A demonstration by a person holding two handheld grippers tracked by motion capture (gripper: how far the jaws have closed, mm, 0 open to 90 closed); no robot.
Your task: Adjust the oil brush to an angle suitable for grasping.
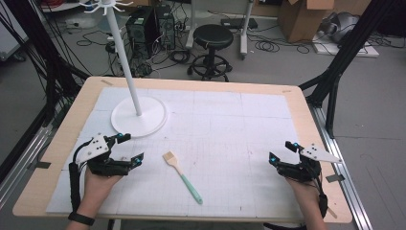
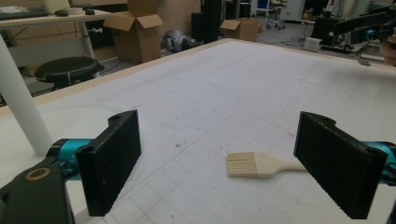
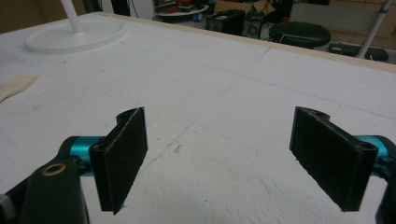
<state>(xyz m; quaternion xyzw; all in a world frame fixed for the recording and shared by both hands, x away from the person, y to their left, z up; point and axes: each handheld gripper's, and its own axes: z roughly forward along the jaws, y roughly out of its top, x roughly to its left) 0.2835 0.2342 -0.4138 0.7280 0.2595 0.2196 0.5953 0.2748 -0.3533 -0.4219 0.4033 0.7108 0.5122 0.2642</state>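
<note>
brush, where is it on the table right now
In the high view the brush lies flat on the white mat, near the front edge, just right of the left gripper and in front of the white stand base.

From my left gripper view, the brush (image 2: pixel 261 164) loses its handle behind the jaw on the picture's right, so I see just the bristles and neck. In my right gripper view only its pale bristle end (image 3: pixel 14 87) shows, cut by the left edge. The white stand (image 1: pixel 125 57) runs off the top of the high view, its hooks partly cropped.
</note>
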